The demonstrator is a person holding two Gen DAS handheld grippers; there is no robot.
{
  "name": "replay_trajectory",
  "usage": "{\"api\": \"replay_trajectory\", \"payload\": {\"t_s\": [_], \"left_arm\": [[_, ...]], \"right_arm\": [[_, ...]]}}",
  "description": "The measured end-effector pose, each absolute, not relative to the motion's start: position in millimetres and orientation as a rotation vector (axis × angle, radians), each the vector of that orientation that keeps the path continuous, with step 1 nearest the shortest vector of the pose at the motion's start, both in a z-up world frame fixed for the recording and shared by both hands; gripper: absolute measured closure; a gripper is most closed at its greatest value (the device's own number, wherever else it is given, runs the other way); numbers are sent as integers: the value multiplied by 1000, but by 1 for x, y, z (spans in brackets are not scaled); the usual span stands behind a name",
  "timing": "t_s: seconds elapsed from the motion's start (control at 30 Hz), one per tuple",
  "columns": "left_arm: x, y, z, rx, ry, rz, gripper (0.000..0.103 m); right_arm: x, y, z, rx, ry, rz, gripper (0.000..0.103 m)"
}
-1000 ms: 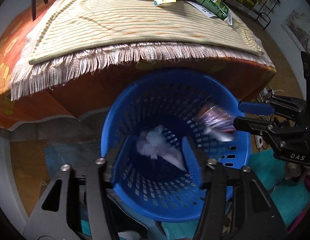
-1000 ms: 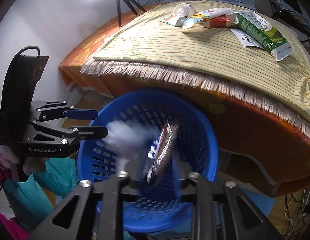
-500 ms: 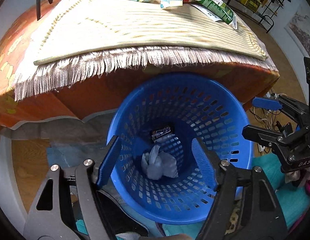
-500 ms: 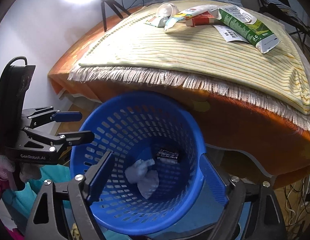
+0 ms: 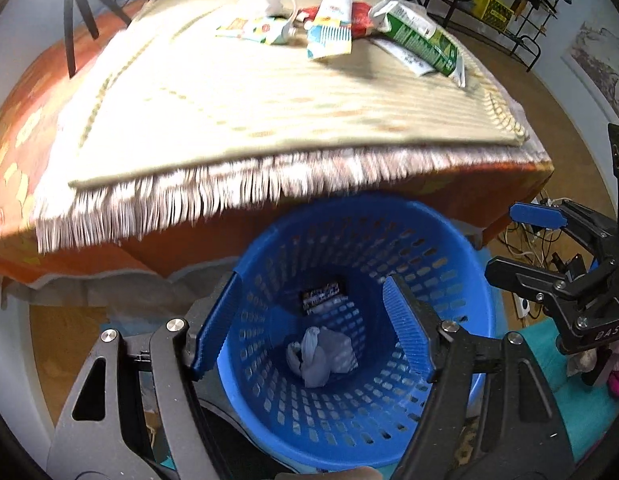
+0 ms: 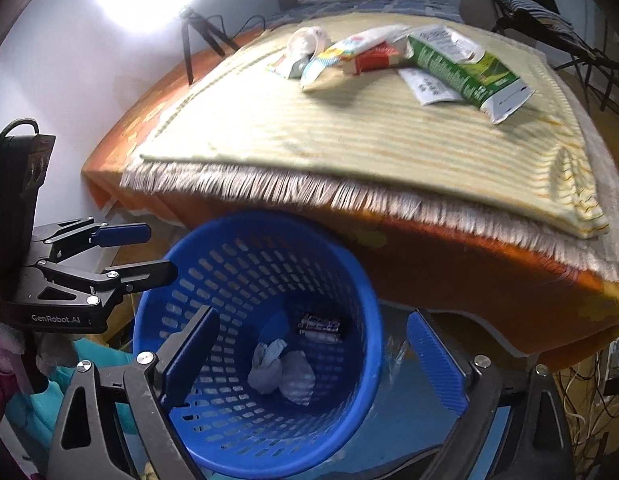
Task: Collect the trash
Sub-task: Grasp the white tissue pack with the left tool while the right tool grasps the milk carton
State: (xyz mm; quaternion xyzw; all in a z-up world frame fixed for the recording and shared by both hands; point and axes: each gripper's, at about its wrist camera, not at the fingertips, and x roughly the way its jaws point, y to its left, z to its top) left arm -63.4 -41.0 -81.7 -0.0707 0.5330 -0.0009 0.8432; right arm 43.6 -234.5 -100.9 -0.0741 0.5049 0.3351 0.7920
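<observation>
A blue perforated basket (image 5: 441,256) (image 6: 349,276) stands on the floor against the table. A crumpled white tissue (image 5: 321,354) (image 6: 281,372) and a dark wrapper (image 5: 323,292) (image 6: 319,324) lie at its bottom. My left gripper (image 5: 311,328) is open and empty above the basket; it also shows in the right wrist view (image 6: 143,250). My right gripper (image 6: 313,360) is open and empty over the basket's right rim; it also shows in the left wrist view (image 5: 517,240). More trash lies at the table's far end: a green carton (image 5: 421,38) (image 6: 465,66), a yellow-white packet (image 5: 331,30) (image 6: 349,50), a red packet (image 6: 375,58), a white cup (image 5: 265,0) (image 6: 307,40).
The table carries a striped fringed mat (image 5: 249,100) (image 6: 369,136) over an orange cloth (image 6: 469,280). A black tripod (image 5: 75,12) (image 6: 189,40) stands at the far left. Cables (image 6: 589,392) lie on the floor at right. A metal rack (image 5: 509,0) stands behind the table.
Both grippers let go of the tissue and the wrapper, which fell to the basket's bottom. Both jaws opened wide and the grippers rose and tilted up toward the table.
</observation>
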Motion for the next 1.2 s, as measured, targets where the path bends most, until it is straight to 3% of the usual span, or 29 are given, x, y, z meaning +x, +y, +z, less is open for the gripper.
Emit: {"api": "replay_trajectory", "payload": {"t_s": [0.47,0.63,1.2], "left_arm": [[2,-35,-33,-143,1016,-5,28],[39,-34,-20,-135,996,-13,27],[158,-20,-35,-170,1034,-3,28]], "right_arm": [[116,-260,-37,-117,924,648,6],[150,-263,-20,-130,846,665,0],[249,-233,-56,-324,890,698,0]]}}
